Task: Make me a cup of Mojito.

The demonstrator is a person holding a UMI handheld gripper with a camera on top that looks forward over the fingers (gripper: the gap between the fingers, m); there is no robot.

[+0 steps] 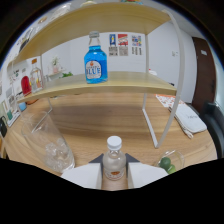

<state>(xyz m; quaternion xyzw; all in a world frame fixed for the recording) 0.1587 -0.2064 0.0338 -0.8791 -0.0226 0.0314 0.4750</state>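
I am looking forward along my claw (114, 176), whose two pale fingers (82, 175) sit low in the view with a small clear bottle (114, 161) between them. The bottle has a white cap and an orange label, and the fingers stand close against its sides, but I cannot tell whether they press on it or leave a slight gap. Just ahead and to the left of the claw stands a clear glass (49, 142) holding ice cubes, resting on the wooden table (100, 122). Just to the right of the claw sits a small clear dish (169, 162) with green pieces inside, possibly lime. Beyond the claw rises a pale two-level shelf (110, 82) on thin white legs. On its lower board, straight ahead and above the small bottle, stands a blue bottle (95, 58) with a silver cap and a label reading BLUE. At the far left end of that board are a few smaller bottles (31, 80), one with red in it, too small to read. Far to the right, on the table, lies a white folded item (190, 118). A white wall with small posters (125, 44) stands behind the shelf.
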